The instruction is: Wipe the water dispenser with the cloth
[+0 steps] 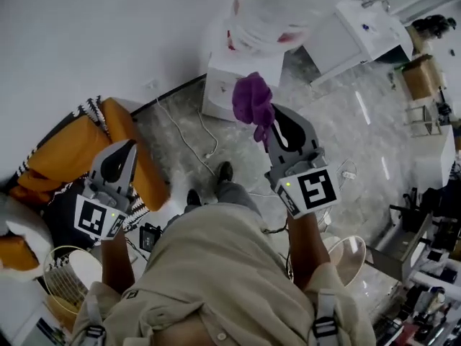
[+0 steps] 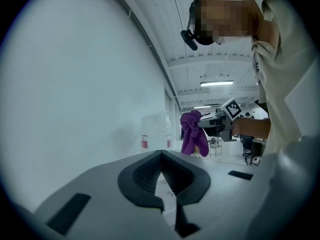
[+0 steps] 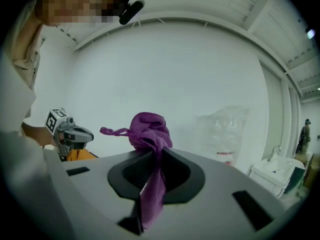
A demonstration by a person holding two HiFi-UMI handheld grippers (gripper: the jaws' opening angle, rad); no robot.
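Purple crumpled cloth (image 1: 252, 101) is pinched in my right gripper (image 1: 263, 131), my left gripper (image 1: 130, 145) pressed together empty, so I should flatten it against what seems the white bottle-topped water dispenser (image 1: 222, 85) at the floor's edge.

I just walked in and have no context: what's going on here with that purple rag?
A person is standing with a two-jaw gripper in each hand. The right gripper is clamped on a crumpled purple cloth and holds it out towards the white water dispenser against the wall, which has a clear bottle on top. The cloth seems to hang just short of the dispenser, so wiping doesn't look under way. The left gripper is shut, empty and off to the side.
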